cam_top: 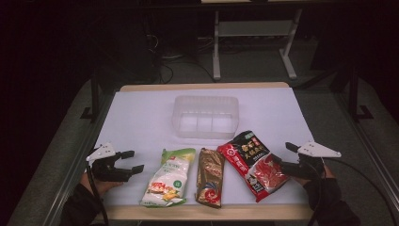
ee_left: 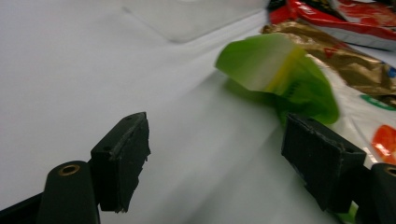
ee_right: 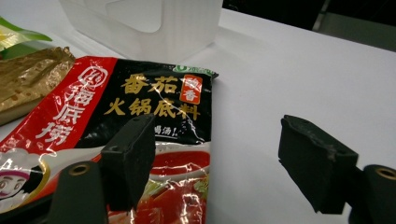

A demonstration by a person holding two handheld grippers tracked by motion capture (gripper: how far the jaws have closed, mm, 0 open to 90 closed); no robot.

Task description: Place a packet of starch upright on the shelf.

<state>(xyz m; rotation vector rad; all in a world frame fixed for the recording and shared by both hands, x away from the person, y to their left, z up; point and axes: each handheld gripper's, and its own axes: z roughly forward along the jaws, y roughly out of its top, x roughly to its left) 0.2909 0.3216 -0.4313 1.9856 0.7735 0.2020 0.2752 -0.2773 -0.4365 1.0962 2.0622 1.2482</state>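
Tabletop [cam_top: 141, 117], white sheet, edged by wood at near and far rims; broad bare room on its left half and far right, so both arms have free lanes. Clear plastic bin [cam_top: 205, 116] stands at far centre, empty, well apart from the packets. Three packets lie in a row along the near edge: red-and-black hotpot soup base packet [cam_top: 252, 162] at right, tilted; green-and-white packet [cam_top: 169, 178] at left; gold-brown packet [cam_top: 209, 177] between them, its top corner touching the red one. Left tongs [cam_top: 129, 162] hover spread, empty, just left of the green-and-white packet; the left gripper view has that packet's green top flap [ee_left: 280, 70] lifted off the sheet, ahead of the right-hand jaw. Right tongs [cam_top: 282, 153] hover spread, empty, at the red packet's right edge; in the right gripper view one jaw stands over the packet [ee_right: 154, 93], the other over bare sheet. Risks, judged: glossy flat film gives little to pinch, so the jaws may slide off or scrape the sheet; a drag could shove a packet into its neighbour; the green-and-white and gold-brown packets' bottoms sit close to the near rim and could slip off.
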